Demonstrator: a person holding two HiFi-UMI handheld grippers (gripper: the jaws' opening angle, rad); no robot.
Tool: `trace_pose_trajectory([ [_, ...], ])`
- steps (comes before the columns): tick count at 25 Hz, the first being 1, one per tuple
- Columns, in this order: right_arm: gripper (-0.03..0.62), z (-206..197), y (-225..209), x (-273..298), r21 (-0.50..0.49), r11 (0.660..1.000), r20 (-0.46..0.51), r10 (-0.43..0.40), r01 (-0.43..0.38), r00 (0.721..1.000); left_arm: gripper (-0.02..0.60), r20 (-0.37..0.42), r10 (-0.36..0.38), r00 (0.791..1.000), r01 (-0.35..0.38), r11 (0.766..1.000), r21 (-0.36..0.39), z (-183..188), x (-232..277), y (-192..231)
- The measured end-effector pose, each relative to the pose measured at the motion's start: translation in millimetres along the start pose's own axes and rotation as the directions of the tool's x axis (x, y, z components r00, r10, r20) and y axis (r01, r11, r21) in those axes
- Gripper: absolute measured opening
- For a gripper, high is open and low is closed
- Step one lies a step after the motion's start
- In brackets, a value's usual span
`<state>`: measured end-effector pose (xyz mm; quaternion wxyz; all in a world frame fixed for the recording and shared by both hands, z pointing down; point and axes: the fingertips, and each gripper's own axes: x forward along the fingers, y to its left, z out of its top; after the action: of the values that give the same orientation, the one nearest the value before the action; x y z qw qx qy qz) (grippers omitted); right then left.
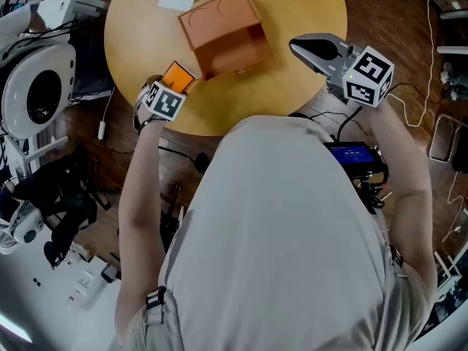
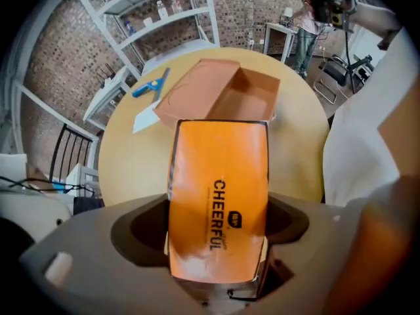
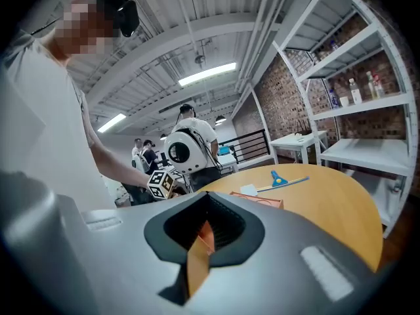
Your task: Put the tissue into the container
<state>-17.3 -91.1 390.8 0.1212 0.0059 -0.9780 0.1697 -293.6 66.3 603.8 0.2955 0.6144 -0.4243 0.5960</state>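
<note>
- Round wooden tabletop (image 1: 307, 6): carries the open brown container (image 1: 227, 39).
- Container: lies straight ahead of the left tool (image 2: 220, 254), cavity upward.
- Orange tissue pack (image 2: 220, 176): clamped between the left tool's jaws, long axis pointing at the container.
- Right tool (image 1: 300, 47): jaws apparently together and empty, beside the container.

Orange tissue pack (image 2: 220, 195), brown container (image 1: 234, 50)
</note>
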Motion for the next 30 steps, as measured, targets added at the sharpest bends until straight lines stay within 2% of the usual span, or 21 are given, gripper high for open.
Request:
trace_pose_trajectory([
  [3,-0.002,1,-3,-4,0.005,1.0,0.017,-0.008,0.008,1.0,0.407,0.062,0.018,0.998,-0.024,0.995,0.093,45,-22,-5],
  [7,-0.002,-3,-4,-9,0.019,1.0,0.031,-0.02,0.019,0.999,0.407,0.081,-0.027,0.996,0.007,0.971,0.241,110,-18,-27],
  [10,-0.002,-4,-9,-15,0.03,0.999,0.04,-0.04,0.039,0.998,0.408,0.052,-0.062,0.997,0.043,0.946,0.32,148,-3,-39],
  [13,-0.002,-7,-20,-26,0.056,0.995,0.054,-0.082,0.079,0.995,0.408,-0.017,-0.088,0.996,0.088,0.925,0.37,167,21,-47],
  [18,-0.002,-18,-27,-47,0.094,0.986,0.065,-0.142,0.135,0.988,0.41,-0.117,-0.07,0.991,0.113,0.9,0.421,173,56,-52],
  [22,-0.002,-28,-28,-61,0.118,0.978,0.065,-0.179,0.171,0.982,0.42,-0.139,-0.06,0.988,0.116,0.888,0.445,175,75,-57],
  [27,-0.002,-23,-43,-49,0.115,0.978,0.056,-0.182,0.175,0.982,0.431,-0.129,-0.049,0.99,0.099,0.901,0.421,173,82,-36],
  [30,-0.002,-18,-42,-42,0.101,0.983,0.049,-0.161,0.155,0.986,0.44,-0.075,-0.061,0.995,0.086,0.913,0.398,173,62,-35],
])
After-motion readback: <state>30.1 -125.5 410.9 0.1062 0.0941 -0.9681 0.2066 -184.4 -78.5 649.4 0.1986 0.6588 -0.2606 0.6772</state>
